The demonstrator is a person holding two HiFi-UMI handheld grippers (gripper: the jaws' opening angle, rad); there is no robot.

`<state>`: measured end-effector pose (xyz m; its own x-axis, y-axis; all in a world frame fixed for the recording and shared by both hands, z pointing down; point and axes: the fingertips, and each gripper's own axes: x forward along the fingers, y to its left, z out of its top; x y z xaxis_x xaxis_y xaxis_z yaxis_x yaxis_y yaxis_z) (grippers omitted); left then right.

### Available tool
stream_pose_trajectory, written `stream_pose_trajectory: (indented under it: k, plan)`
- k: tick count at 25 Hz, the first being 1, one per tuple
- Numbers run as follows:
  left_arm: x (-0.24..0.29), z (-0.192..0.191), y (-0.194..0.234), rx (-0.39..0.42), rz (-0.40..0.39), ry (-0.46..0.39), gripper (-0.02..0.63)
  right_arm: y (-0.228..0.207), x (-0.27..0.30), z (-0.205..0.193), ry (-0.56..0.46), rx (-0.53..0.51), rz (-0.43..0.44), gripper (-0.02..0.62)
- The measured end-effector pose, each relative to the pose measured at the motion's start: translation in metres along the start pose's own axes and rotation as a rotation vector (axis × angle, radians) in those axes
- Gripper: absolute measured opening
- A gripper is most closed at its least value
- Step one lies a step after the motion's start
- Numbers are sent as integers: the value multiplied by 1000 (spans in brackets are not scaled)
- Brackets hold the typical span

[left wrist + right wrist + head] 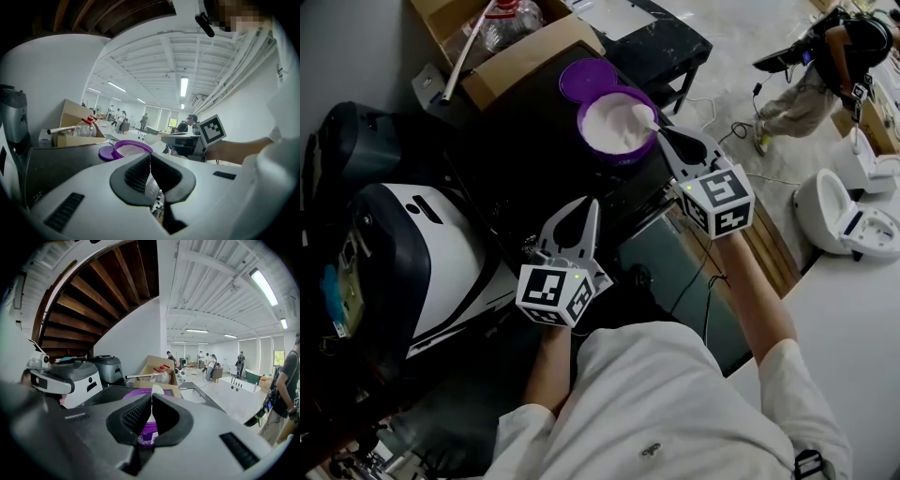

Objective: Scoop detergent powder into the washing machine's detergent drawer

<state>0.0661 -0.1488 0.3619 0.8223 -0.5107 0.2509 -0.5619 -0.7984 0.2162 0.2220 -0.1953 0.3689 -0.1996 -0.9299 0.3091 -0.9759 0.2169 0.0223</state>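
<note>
White shirt point(675, 403) fills the bottom of the head view. Beyond it the left gripper point(584, 208) hangs over a black machine top point(516, 141). The right gripper point(664, 137) holds a white scoop point(643, 117) in white powder point(609, 127) inside a purple tub point(623, 157), its lid point(584, 77) just behind.

Left gripper view: the left gripper point(150, 158) is closed and empty, with the tub point(133, 147) ahead.

Right gripper view: the right gripper point(151, 397) clamps the scoop point(157, 389) handle above the tub point(146, 436).
</note>
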Motion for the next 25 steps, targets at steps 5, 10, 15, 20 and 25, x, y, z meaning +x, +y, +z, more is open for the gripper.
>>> stream_pose_trajectory:
  k: [5, 10, 15, 20, 25]
  plan:
    - [5, -2, 7, -8, -8, 6, 20, -6, 13, -5, 57, -50, -6, 14]
    - [10, -4, 17, -13, -18, 20, 20, -8, 25, -5, 94, -101, -4, 14]
    - [15, -3, 25, -22, -25, 19, 20, -8, 37, -14, 171, -177, -4, 14]
    - [20, -4, 29, -30, -43, 25, 20, -11, 44, -17, 222, -245, -24, 14]
    - [25, -4, 32, -32, -56, 31, 20, -13, 50, -23, 291, -301, -19, 12]
